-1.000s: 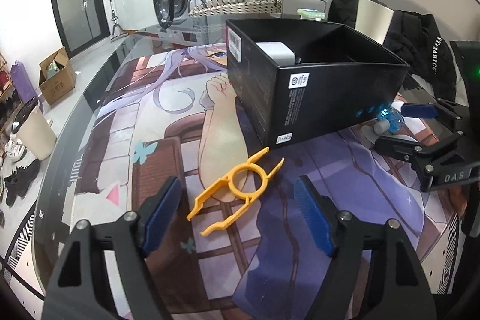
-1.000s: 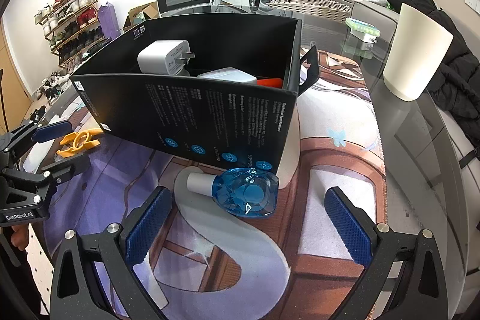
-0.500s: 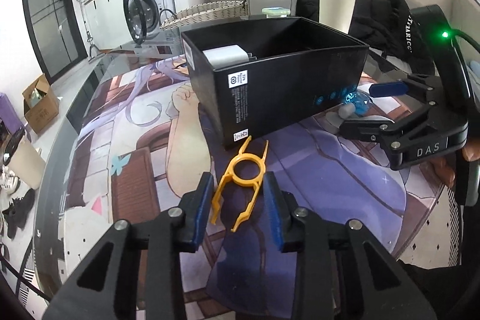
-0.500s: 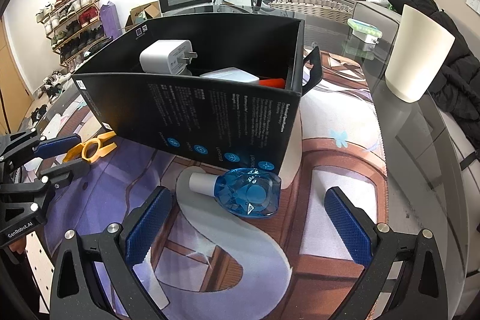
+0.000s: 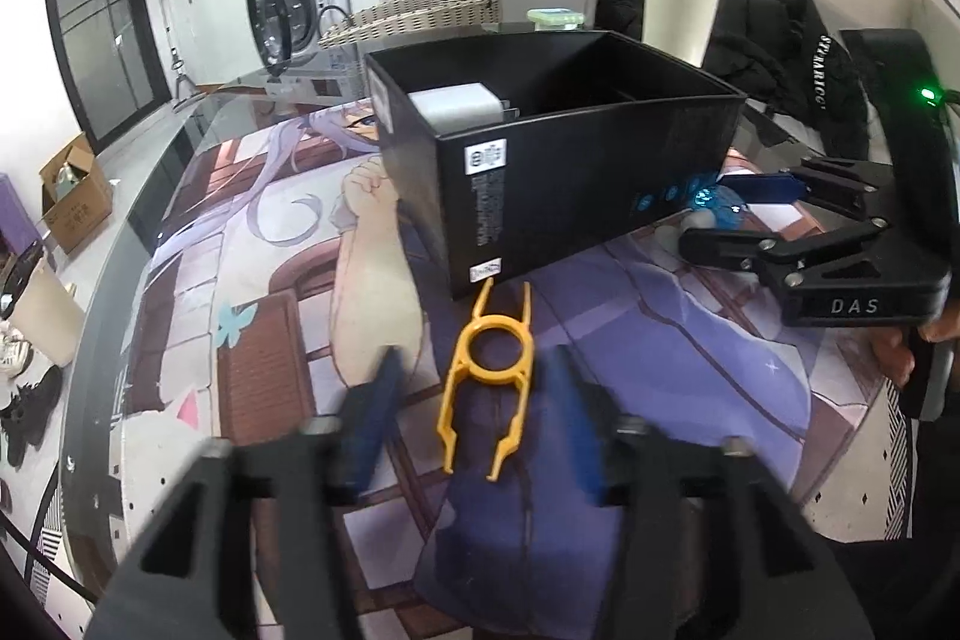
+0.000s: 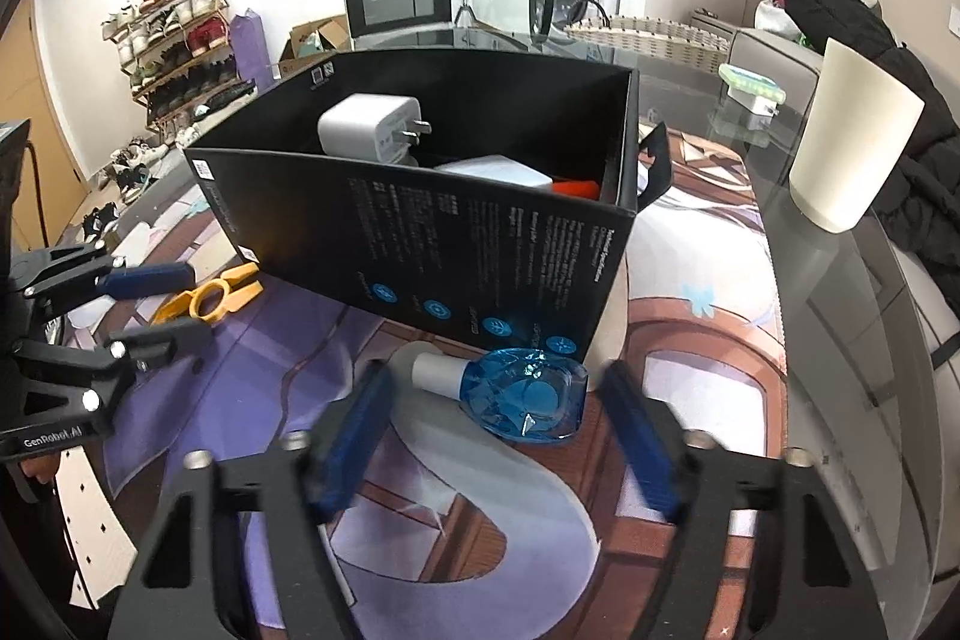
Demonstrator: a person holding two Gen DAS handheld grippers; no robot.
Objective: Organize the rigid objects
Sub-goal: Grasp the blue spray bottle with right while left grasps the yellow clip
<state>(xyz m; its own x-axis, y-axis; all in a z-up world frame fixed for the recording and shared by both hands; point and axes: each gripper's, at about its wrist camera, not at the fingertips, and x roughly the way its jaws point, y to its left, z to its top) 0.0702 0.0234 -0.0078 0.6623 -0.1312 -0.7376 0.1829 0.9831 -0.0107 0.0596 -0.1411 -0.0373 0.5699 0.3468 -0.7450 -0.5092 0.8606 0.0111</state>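
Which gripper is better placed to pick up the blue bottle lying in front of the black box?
Right gripper: its closing jaws straddle the blue bottle; the left gripper frames the yellow tool.

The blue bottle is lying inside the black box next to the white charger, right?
Not quite. The blue bottle lies outside the black box, on the mat in front of it, between the right tool's fingers. The white charger is indeed inside the box. The right wrist view shows this.
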